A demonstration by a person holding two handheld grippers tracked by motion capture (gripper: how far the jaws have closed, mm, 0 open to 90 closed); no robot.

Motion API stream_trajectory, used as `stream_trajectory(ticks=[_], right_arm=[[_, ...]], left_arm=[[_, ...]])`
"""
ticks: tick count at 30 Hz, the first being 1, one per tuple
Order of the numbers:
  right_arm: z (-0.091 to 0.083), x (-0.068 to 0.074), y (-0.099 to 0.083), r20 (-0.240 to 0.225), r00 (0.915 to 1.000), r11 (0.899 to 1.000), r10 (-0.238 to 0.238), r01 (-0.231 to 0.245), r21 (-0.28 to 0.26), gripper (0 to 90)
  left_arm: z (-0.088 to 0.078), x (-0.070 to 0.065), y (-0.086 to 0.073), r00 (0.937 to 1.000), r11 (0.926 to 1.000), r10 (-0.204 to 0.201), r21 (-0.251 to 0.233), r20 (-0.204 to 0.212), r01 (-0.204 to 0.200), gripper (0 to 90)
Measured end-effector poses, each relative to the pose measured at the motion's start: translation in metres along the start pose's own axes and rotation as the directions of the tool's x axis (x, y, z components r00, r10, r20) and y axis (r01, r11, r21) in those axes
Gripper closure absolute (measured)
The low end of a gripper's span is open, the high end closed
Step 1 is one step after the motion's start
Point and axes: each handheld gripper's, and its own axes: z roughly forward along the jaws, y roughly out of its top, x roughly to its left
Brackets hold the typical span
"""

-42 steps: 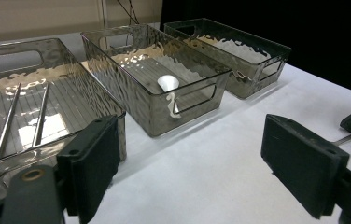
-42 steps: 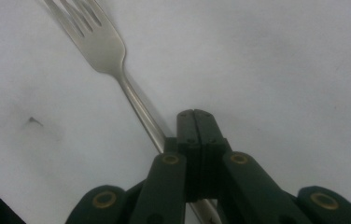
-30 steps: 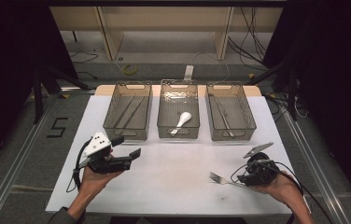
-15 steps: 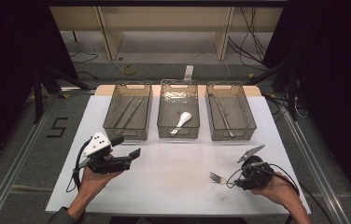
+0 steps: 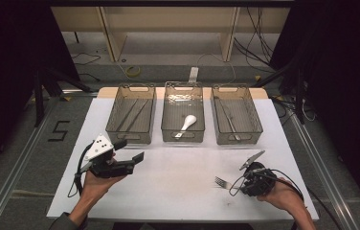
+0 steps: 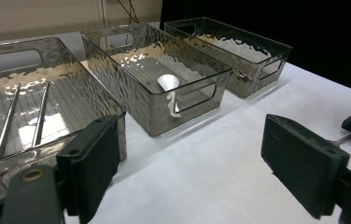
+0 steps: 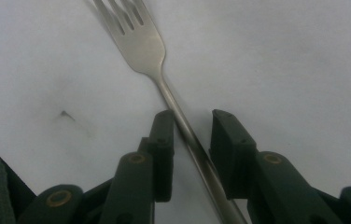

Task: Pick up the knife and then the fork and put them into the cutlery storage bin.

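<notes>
Tools first, from the left: my left tool [image 5: 137, 157] hangs over the table [image 5: 178, 191] in front of the left bin [image 5: 131, 115], its jaws wide apart and empty. Behind it stand the middle bin [image 5: 183, 117], with a white spoon [image 5: 187, 122] inside, and the right bin [image 5: 236, 115]. Well in front of that right bin lies the fork [image 7: 138, 39], flat on the table. My right tool [image 7: 192, 140] straddles its handle, jaws a little apart; whether they grip it yet I cannot tell. I judge the fork stiff, light and slippery, best pinched squarely across the handle. The right gripper view shows the handle between the jaws, which the high view hides; the high view places the bins.
</notes>
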Motion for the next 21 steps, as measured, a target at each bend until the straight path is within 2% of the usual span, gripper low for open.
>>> stream_trajectory(ticks=[12, 21], right_arm=[[0.0027, 0.0053, 0.0035, 0.021, 0.999, 0.999, -0.04, 0.039, 0.036, 72.9], [0.003, 0.0064, 0.0045, 0.009, 0.9986, 0.998, -0.052, 0.051, 0.041, 78.2]], left_arm=[[0.0004, -0.0006, -0.0001, 1.0, 1.0, 0.001, 0.002, -0.001, -0.001, 19.3], [0.0004, -0.0007, -0.0001, 1.0, 1.0, 0.002, 0.003, -0.001, -0.002, 19.3]])
